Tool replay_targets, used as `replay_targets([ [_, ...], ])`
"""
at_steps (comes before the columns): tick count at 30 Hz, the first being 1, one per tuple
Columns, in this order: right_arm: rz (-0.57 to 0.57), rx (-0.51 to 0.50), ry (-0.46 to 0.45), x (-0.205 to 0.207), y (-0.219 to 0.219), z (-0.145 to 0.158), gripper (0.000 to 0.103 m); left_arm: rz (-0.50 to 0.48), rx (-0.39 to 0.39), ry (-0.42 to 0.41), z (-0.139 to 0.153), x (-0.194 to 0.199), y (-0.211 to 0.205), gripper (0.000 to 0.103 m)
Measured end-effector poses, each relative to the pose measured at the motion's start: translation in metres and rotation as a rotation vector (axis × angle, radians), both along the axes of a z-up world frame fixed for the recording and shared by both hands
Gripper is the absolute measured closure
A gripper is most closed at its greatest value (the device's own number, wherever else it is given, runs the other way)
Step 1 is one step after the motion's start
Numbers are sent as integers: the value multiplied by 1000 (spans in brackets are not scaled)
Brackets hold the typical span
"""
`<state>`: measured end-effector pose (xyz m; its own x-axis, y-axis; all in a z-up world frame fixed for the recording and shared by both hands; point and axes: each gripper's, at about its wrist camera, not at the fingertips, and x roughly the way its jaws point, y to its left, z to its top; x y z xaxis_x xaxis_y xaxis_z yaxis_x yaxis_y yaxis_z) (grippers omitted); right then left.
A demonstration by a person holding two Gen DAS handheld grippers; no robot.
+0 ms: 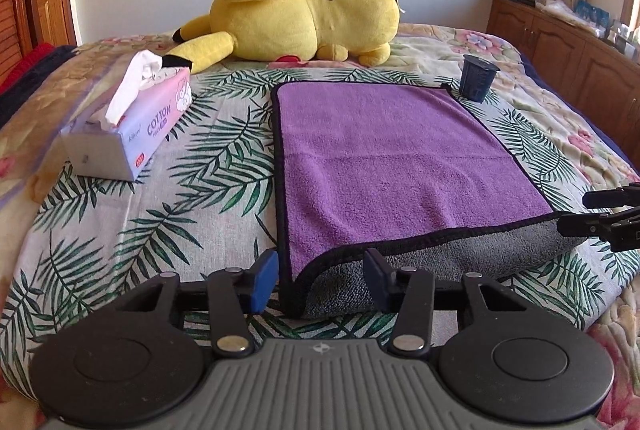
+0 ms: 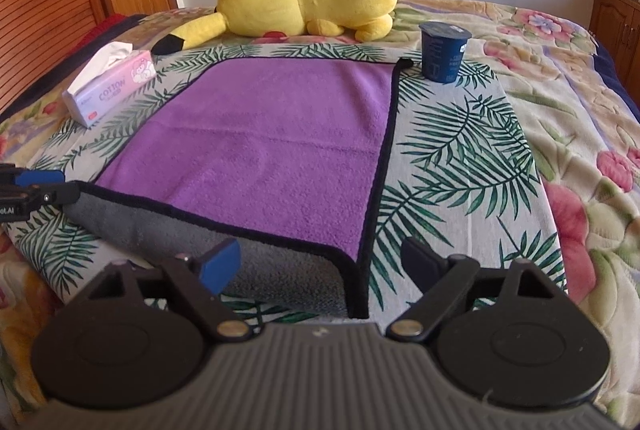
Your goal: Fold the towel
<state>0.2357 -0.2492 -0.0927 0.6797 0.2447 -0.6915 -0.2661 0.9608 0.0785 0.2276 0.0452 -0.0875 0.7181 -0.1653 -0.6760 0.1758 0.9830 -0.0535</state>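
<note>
A purple towel [image 1: 384, 157] with black trim and a grey underside lies flat on the leaf-print cloth on the bed. Its near edge is turned up and shows grey. My left gripper [image 1: 322, 280] is open, its fingers straddling the near left corner of the towel. My right gripper [image 2: 324, 264] is open, its fingers straddling the near right corner of the towel [image 2: 260, 153]. Each gripper shows at the edge of the other's view: the right gripper [image 1: 600, 213] and the left gripper [image 2: 36, 185]. Neither grips the fabric.
A pink tissue pack [image 1: 132, 125] lies left of the towel. A dark blue cup [image 1: 478, 77] stands at the towel's far right corner, also seen in the right wrist view [image 2: 442, 51]. A yellow plush toy [image 1: 304, 9] lies behind. Wooden cabinets [image 1: 560, 45] stand right.
</note>
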Motion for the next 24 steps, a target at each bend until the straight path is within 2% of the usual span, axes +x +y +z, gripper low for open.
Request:
replay_targets([
  [4, 0, 0, 17, 1, -1, -3, 16, -10, -5, 14, -2, 0, -1, 84],
  [9, 12, 3, 34, 2, 0, -5, 16, -16, 4, 9, -4, -2, -3, 100],
  [11, 18, 6, 37, 2, 0, -5, 16, -17, -6, 1, -3, -3, -2, 103],
  [21, 24, 13, 59, 4, -3, -8, 21, -34, -2, 11, -5, -4, -5, 103],
  [24, 31, 23, 62, 5, -3, -8, 25, -35, 7, 16, -8, -3, -5, 103],
])
